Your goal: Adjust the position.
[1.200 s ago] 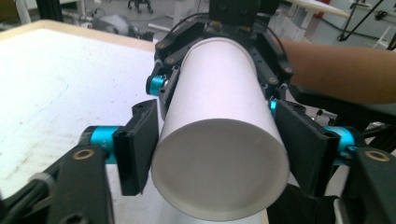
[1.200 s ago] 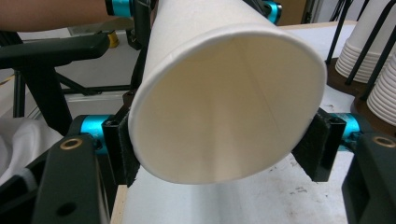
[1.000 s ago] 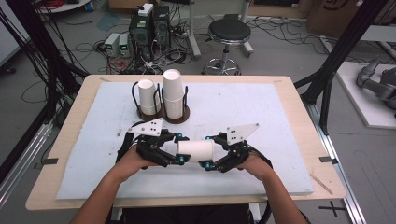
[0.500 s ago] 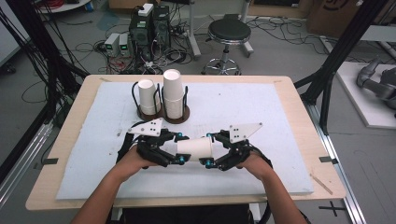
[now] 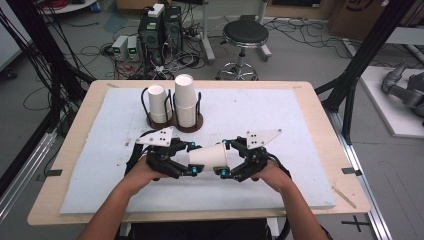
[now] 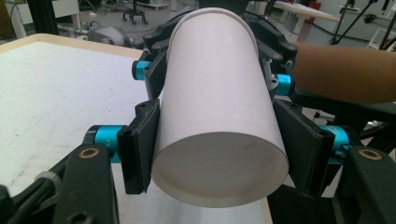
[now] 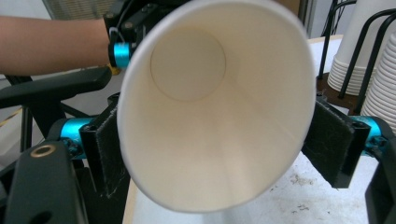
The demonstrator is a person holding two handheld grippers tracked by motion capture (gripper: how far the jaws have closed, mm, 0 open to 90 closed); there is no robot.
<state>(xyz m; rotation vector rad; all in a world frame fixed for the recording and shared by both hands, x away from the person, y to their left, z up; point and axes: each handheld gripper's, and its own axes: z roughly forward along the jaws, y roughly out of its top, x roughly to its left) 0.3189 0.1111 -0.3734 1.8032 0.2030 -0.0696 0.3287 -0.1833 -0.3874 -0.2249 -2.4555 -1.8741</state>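
Left gripper [image 5: 192, 161]: black linkage frame, flat black padded jaws, turquoise metal pins at the joints, brass-coloured bushings, pale grey three-cornered top plate with small holes, black cable. Right gripper [image 5: 223, 159]: same build and colours. Forearms bare, no sleeves.

Place: robotics lab, test bench.
Bench: wooden table [image 5: 320, 107] with white foam mat [image 5: 260, 115], framed by black rig struts [image 5: 370, 55].
Floor: computer towers [image 5: 162, 25], loose cables [image 5: 310, 30], round stool [image 5: 245, 35].
Right edge: grey robot arm [image 5: 402, 90].
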